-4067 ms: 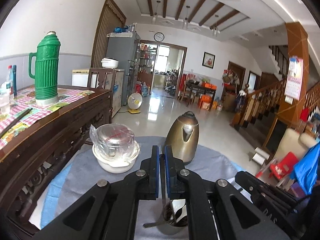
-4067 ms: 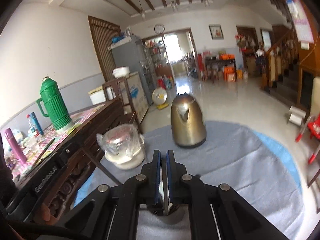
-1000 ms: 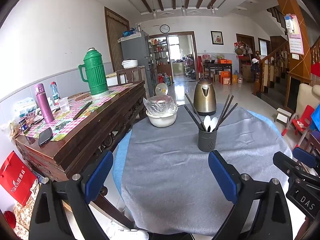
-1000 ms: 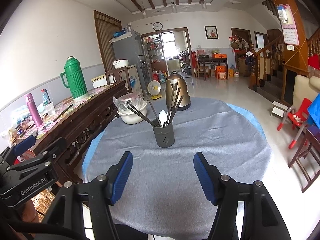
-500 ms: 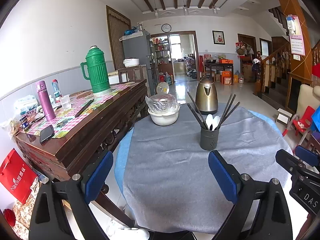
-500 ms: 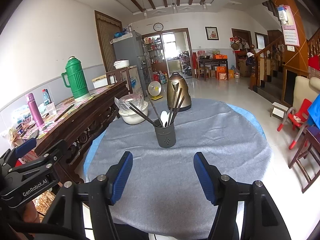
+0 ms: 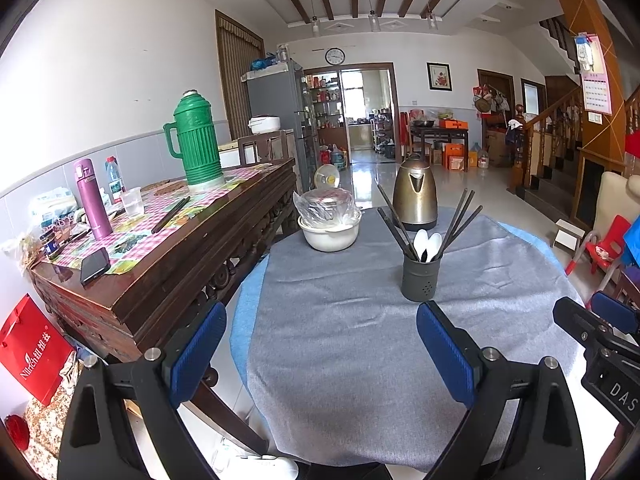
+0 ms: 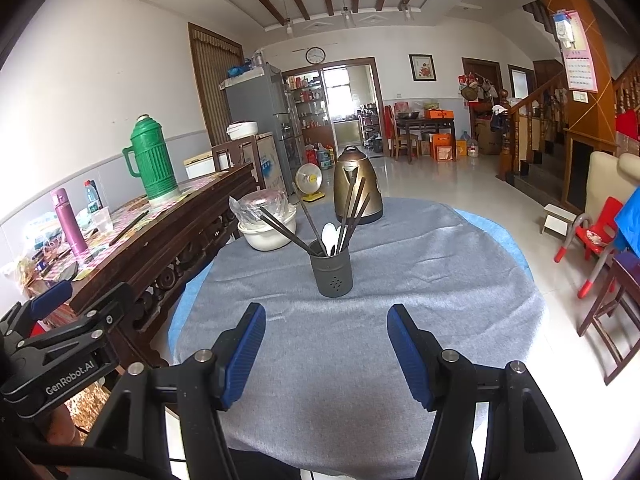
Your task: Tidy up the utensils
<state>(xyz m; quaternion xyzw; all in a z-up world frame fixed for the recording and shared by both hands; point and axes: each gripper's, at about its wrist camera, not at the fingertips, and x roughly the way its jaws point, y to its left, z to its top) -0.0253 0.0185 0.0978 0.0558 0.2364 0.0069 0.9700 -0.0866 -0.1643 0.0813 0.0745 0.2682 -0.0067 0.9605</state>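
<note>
A dark grey utensil holder [image 7: 421, 280] [image 8: 331, 274] stands on the round table's grey cloth [image 7: 360, 340]. Several dark chopsticks [image 7: 396, 228] [image 8: 352, 208] and white spoons [image 7: 428, 244] [image 8: 330, 236] stick out of it. My left gripper [image 7: 320, 340] hangs open over the table's near edge, well short of the holder, with nothing between its blue pads. My right gripper [image 8: 326, 340] is open too and empty, likewise back from the holder. Each gripper shows at the edge of the other's view.
A bronze kettle [image 7: 415, 196] and a white bowl under a plastic-wrapped lid [image 7: 329, 224] stand behind the holder. A dark wooden sideboard [image 7: 152, 264] with a green thermos [image 7: 198, 140], bottles and a phone runs along the left. Red child chairs [image 8: 592, 240] stand at the right.
About four seconds ago both grippers were shut close above the holder. Since then they have opened and drawn back to the table's near edge. Over the last second nothing has visibly changed.
</note>
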